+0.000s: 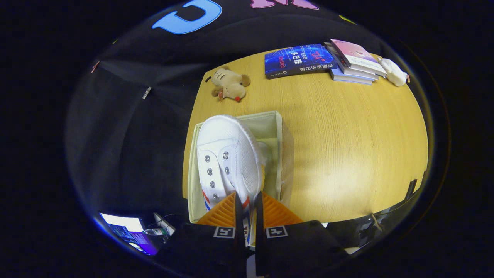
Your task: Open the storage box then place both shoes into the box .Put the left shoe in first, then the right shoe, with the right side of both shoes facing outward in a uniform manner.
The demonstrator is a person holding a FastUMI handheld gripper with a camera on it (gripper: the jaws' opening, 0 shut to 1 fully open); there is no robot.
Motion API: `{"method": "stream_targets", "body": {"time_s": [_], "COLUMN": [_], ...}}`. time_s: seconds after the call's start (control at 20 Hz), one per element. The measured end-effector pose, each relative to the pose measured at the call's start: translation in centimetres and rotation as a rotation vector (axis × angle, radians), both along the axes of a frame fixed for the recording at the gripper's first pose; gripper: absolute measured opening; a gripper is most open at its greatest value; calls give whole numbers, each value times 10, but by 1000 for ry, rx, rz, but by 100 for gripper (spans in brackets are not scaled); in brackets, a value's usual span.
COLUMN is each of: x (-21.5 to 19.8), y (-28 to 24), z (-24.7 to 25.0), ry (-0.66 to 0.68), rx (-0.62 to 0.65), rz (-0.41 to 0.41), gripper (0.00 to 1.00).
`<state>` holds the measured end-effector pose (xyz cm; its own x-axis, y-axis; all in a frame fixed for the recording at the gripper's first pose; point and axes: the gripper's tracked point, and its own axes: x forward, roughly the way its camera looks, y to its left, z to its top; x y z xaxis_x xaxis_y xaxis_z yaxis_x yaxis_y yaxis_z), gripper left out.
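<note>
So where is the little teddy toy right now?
In the gripper view, the plush toy lies on the wooden table, just beyond the storage box and the white shoe pinched by the gripper.

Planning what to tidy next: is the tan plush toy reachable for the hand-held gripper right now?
Probably not yet: the hand-held gripper is shut on the white canvas shoe over the pale fabric storage box; the tan plush toy lies beyond.

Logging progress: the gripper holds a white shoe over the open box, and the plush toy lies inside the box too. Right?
Not quite. The plush toy lies on the table beyond the box, not inside it. The gripper view shows the gripper shut on the white shoe over the open box.
</note>
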<state>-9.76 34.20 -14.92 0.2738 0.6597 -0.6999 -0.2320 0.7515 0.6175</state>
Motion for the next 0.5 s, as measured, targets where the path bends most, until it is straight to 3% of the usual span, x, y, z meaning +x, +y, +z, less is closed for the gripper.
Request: {"method": "stream_targets", "body": {"time_s": [0.1,0.2,0.45,0.5], "x": [0,-1,14,15], "y": [-1,6,-10,-12], "z": [-11,-4,-2,-2], "ry": [3,26,-26,-26], "rx": [-26,40,35,37], "rz": [9,0,-25,-29], "gripper": [16,25,100,99]}}
